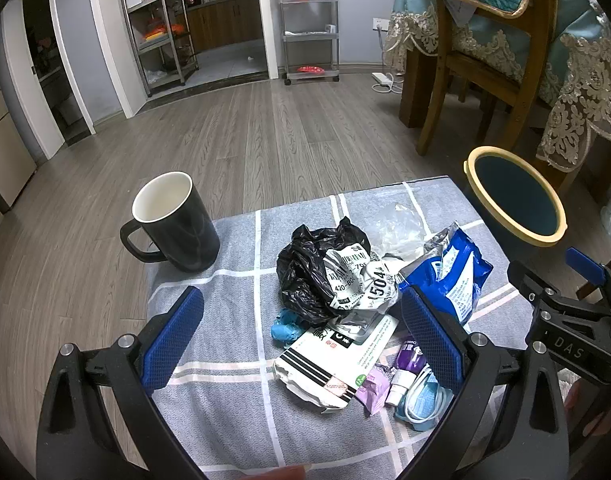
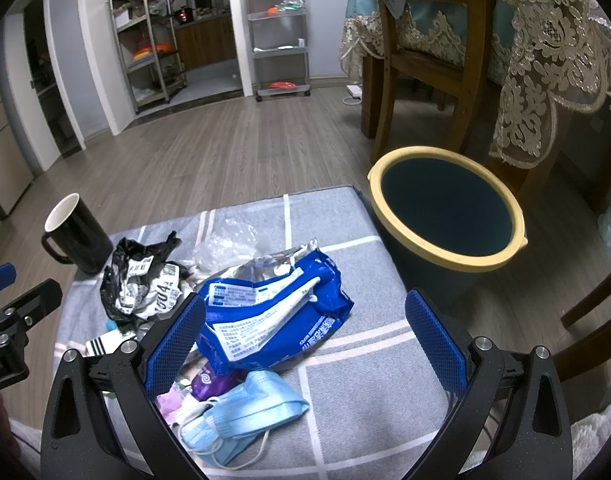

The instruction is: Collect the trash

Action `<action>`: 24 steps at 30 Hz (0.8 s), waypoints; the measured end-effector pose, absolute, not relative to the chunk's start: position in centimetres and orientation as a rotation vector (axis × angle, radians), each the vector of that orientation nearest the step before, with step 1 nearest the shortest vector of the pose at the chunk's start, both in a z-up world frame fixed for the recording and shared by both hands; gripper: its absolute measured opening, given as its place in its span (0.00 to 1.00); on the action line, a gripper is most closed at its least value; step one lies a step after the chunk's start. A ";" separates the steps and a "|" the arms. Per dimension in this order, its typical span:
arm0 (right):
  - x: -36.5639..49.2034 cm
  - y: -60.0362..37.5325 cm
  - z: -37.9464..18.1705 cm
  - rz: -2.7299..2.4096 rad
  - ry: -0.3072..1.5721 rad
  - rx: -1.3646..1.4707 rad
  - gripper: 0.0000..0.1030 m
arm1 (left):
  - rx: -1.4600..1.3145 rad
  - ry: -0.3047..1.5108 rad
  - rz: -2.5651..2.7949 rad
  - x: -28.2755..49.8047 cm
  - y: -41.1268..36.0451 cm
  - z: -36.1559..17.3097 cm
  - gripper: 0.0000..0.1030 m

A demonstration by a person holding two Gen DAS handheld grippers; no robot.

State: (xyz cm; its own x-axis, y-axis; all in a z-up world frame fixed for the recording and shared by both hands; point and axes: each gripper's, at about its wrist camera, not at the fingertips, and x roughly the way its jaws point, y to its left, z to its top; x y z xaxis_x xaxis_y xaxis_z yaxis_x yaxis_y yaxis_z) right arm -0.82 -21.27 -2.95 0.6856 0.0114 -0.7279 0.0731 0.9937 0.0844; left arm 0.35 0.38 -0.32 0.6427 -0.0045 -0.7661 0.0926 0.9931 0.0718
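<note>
Right now both grippers hover over a small table (image 1: 233,432) covered with a grey cloth crossed by white stripes, and a heap of trash lies on it. The left gripper (image 1: 301,344) has its jaws spread wide with nothing between the blue pads; the right gripper (image 2: 305,344) is likewise wide apart and holds nothing.

At the far side of the heap sits a crumpled black plastic bag (image 1: 305,264), with a wrinkled white printed label (image 1: 357,280) pressed against it. Behind these lies a clear plastic bag (image 1: 397,224). To the right, a blue wet-wipe packet (image 2: 273,308) with a silvery torn edge lies flat; in the right wrist view it sits just ahead of that gripper's left pad. Nearer the cameras are a white paper wrapper (image 1: 337,364) with black stripes, a small purple packet (image 1: 409,356), a pale lilac scrap (image 1: 369,392) and a light blue face mask (image 2: 249,412) with white ear loops, all touching or overlapping one another. A bit of teal material (image 1: 283,326) pokes out beneath the black bag.

A black mug (image 1: 173,224) with a white inside stands upright at the table's far left corner, apart from the heap. Beside the table's right edge, on the wood floor (image 1: 265,128), stands a dark bin (image 2: 445,208) with a yellow rim, its inside dark. Beyond it are a wooden chair (image 1: 493,76) and a lace-edged tablecloth (image 2: 553,72).
</note>
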 end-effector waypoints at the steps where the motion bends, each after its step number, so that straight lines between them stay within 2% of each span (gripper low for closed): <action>1: -0.8 -21.3 -3.0 -0.034 0.815 0.111 0.96 | 0.108 0.872 -0.056 0.3 0.4 -0.3 0.94; 24: -0.8 -21.3 -3.0 -0.034 0.818 0.111 0.96 | 0.103 0.878 -0.048 0.3 1.0 -0.8 0.94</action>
